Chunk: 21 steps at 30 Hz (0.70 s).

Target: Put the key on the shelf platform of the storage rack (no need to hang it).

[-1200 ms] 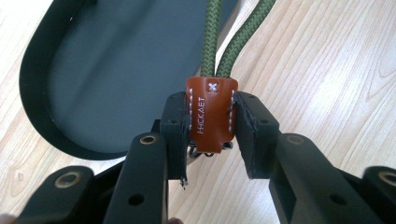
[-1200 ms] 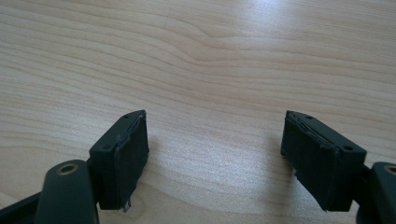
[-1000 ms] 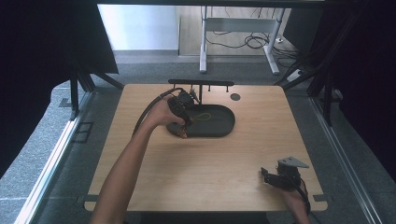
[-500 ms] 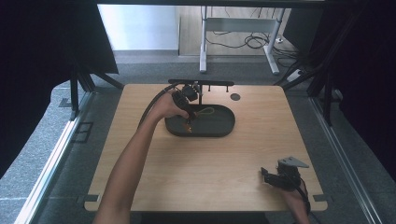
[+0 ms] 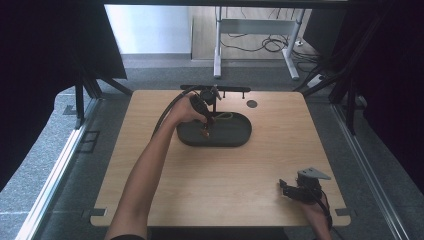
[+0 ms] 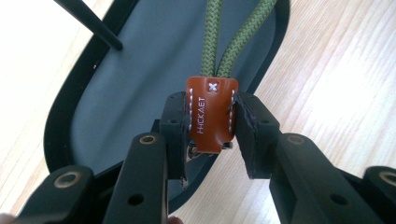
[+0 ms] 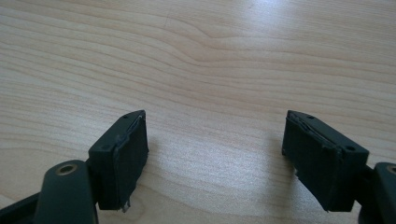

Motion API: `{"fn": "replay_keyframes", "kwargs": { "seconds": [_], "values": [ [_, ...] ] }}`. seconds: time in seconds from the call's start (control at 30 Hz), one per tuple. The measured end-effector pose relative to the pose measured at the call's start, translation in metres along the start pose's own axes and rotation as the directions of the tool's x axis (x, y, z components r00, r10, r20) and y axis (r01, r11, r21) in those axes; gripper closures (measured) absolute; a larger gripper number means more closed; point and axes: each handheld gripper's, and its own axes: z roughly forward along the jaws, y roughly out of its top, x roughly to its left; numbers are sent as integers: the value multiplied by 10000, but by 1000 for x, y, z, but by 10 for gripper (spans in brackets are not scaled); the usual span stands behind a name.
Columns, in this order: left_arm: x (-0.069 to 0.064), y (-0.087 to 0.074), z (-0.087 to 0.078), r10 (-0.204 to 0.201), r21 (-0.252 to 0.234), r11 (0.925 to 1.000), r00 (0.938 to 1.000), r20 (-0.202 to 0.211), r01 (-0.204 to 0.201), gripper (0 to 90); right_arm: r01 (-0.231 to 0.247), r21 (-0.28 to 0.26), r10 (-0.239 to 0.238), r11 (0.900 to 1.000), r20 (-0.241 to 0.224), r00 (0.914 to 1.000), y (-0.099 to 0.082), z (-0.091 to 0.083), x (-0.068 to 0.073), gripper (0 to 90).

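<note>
a wooden table [image 5: 150,165] bears a dark oval tray [image 5: 235,137] (far side).

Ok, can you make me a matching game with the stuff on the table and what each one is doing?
Things:
1. left tool
2. right tool
3. green cord
4. tray

States:
a. dark and oval, lying on the wooden table
b. open, holding nothing
c. shut on the orange leather tag
d. runs as two strands out of the tag

Pairs: 1-c, 2-b, 3-d, 4-a

L gripper [image 5: 206,122] over black tray [image 5: 235,141]; R gripper [image 5: 292,190] near table [image 5: 150,165] corner.
</note>
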Motion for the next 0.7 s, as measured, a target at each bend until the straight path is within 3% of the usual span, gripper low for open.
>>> {"fn": "replay_keyframes", "kwargs": {
  "seconds": [0.23,0.33,0.7],
  "values": [
    [-3,0,13,42,272,9996,9997,-221,-36,654,29,-9,-29,10000,6,10000,0,0,0,230],
    [-3,-1,14,-43,163,9999,9995,-300,48,643,34,-8,-34,10000,12,10000,0,0,0,230],
    [-10,-10,0,174,-126,9998,9994,-292,-178,599,43,-5,-43,10000,28,10000,0,0,0,230]
  ]
}}
